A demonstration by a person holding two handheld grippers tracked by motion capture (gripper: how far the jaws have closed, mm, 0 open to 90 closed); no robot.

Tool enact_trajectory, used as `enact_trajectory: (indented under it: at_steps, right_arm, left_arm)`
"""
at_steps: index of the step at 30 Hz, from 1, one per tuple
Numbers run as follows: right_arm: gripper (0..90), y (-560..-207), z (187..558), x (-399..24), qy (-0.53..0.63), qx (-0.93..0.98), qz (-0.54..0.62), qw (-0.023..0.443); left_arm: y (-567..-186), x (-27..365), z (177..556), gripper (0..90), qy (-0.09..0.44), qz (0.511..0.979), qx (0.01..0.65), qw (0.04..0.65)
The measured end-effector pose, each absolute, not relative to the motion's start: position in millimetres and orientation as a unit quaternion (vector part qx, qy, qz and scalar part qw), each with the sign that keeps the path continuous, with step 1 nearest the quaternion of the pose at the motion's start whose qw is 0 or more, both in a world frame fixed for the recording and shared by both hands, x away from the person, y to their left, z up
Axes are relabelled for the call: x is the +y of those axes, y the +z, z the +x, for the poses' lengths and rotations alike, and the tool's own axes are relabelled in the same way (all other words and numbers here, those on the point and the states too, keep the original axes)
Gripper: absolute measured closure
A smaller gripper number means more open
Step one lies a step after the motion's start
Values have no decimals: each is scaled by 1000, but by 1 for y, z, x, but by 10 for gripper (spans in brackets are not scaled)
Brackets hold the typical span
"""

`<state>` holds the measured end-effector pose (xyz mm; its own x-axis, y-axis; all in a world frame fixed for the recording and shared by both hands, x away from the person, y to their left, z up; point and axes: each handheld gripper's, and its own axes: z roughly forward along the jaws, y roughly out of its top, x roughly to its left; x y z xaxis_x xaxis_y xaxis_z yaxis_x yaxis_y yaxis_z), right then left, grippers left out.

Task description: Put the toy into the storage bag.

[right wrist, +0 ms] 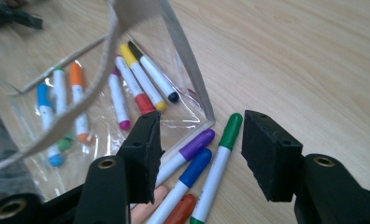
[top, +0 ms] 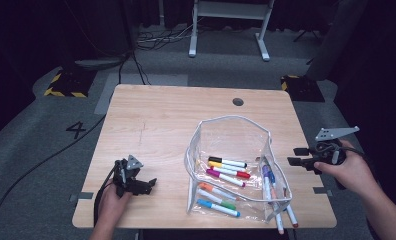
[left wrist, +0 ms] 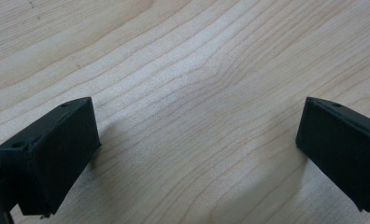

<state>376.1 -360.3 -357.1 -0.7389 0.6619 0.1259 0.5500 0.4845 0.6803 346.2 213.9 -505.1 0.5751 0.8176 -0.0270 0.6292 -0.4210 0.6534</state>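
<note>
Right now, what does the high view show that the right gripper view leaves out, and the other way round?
The high view alone takes in the whole wooden table with its round cable hole, the grey floor, a white frame behind, and the person's hands with the left gripper resting on the wood. The right gripper view alone gives a close look between the open jaws of the right gripper at a green-capped marker. Both share the clear pouch with markers inside and more markers lying beside it.
</note>
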Motion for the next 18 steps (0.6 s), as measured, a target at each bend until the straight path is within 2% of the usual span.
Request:
enact_trajectory:
  at_steps: [11, 18]
  right_arm:
    - [485, -425, 389, -361, 325, 861, 384, 71]
    - [498, -457, 396, -362, 304, 863, 399, 64]
  left_arm:
    - [-505, 214, 346, 0, 150, 829, 436, 317]
    - [-505, 214, 346, 0, 149, 829, 437, 316]
